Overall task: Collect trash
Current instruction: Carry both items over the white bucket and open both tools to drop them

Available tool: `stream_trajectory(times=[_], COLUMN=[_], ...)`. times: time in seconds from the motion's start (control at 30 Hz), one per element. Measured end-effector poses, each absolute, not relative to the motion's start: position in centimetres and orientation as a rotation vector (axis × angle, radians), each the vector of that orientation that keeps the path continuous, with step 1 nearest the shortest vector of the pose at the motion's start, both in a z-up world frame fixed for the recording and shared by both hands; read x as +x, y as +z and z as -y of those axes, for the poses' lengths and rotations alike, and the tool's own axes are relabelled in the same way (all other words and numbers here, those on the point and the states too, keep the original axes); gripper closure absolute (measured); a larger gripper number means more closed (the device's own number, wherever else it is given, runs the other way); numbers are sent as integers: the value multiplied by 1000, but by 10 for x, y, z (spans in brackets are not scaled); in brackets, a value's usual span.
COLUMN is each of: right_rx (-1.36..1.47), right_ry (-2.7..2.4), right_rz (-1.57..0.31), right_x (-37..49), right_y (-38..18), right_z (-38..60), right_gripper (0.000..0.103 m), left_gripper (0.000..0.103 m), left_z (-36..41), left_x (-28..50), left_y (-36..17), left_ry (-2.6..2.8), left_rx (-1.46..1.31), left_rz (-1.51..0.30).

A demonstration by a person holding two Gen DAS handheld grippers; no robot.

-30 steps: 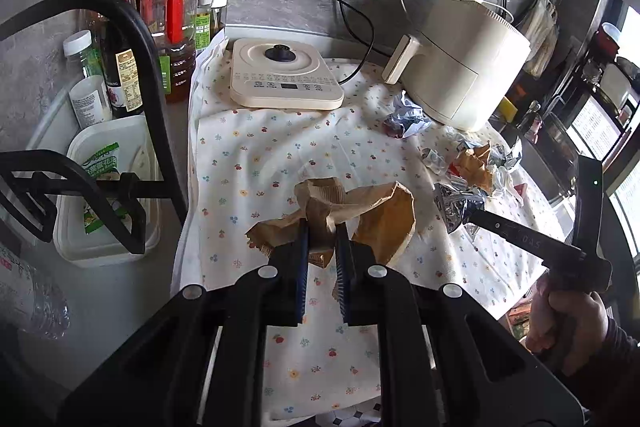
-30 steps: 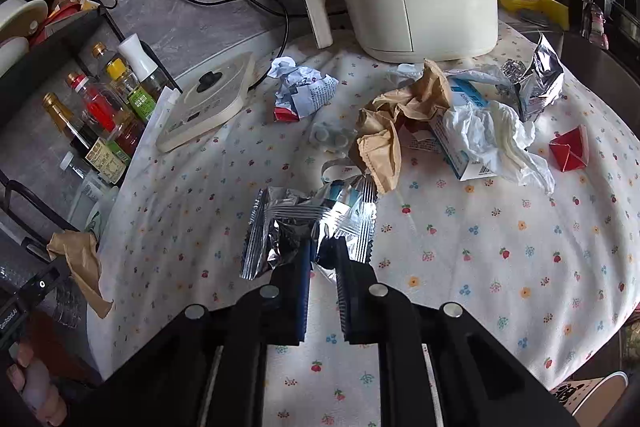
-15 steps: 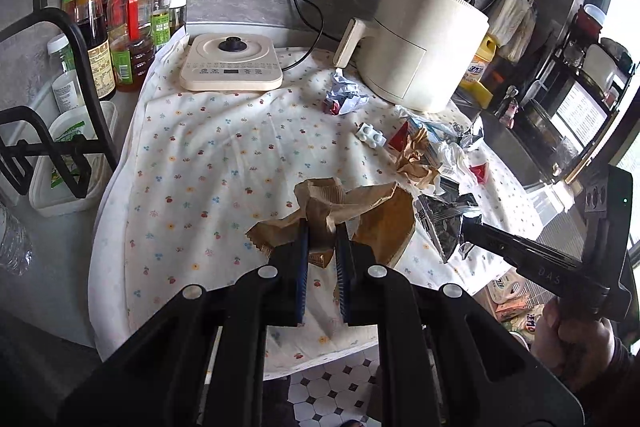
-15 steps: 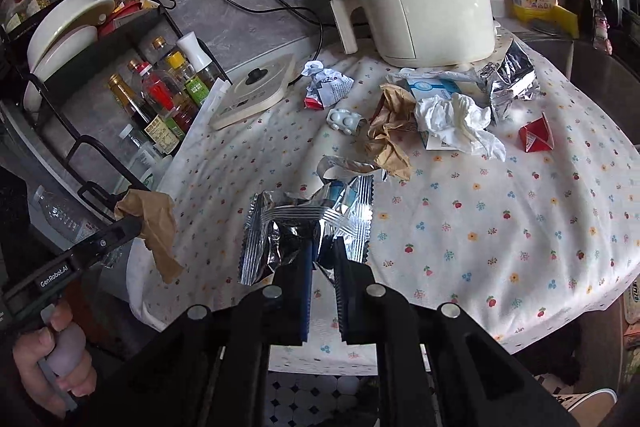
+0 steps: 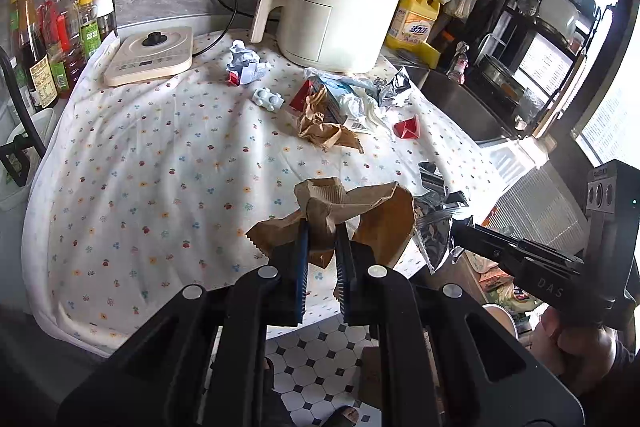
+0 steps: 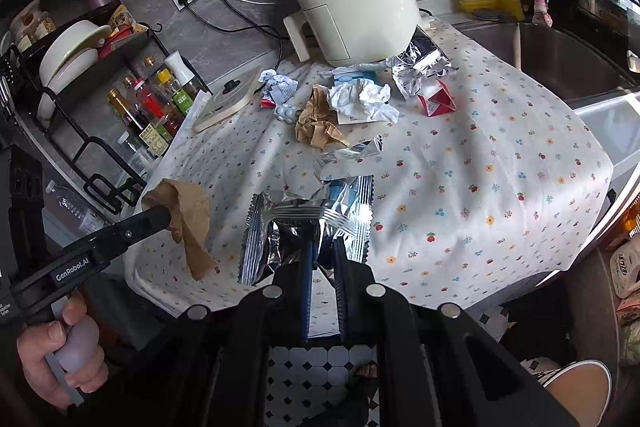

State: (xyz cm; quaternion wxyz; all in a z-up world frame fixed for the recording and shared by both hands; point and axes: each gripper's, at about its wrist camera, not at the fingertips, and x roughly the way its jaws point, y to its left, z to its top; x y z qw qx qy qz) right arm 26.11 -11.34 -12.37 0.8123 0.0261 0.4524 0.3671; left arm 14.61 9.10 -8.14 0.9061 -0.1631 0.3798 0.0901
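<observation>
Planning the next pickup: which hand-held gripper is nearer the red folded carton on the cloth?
Right. The right hand-held gripper hangs nearer the red carton; the left hand-held gripper sits farther toward the bottles.

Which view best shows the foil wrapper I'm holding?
The right wrist view: the foil wrapper spreads wide there, pinched in the right gripper. The left wrist view shows it edge-on, small and partly behind the brown paper.

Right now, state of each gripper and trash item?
left hand-held gripper: shut on brown paper bag, lifted
right hand-held gripper: shut on foil wrapper, lifted
crumpled brown paper: on tablecloth
white tissue: crumpled, on tablecloth
red carton: flattened, on tablecloth
</observation>
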Motion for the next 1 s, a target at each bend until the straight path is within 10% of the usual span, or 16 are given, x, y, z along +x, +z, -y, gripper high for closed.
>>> stream_trajectory(times=[0.77, 0.87, 0.93, 1.0], right_rx=[224, 246, 264, 279], right_ry=[219, 166, 142, 111], right_rz=[-1080, -1129, -1149, -1144], right_x=[209, 203, 198, 193], right_y=[-196, -213, -222, -226], right_z=[427, 453, 467, 480], right_gripper=[91, 84, 54, 44], left_gripper=[90, 90, 90, 90], left_z=[159, 185, 200, 211], left_x=[207, 207, 207, 207], left_y=[-143, -148, -151, -154], left_ry=[-250, -291, -313, -331], left_rx=[-171, -145, -129, -114], left_rz=[-949, -965, -976, -987])
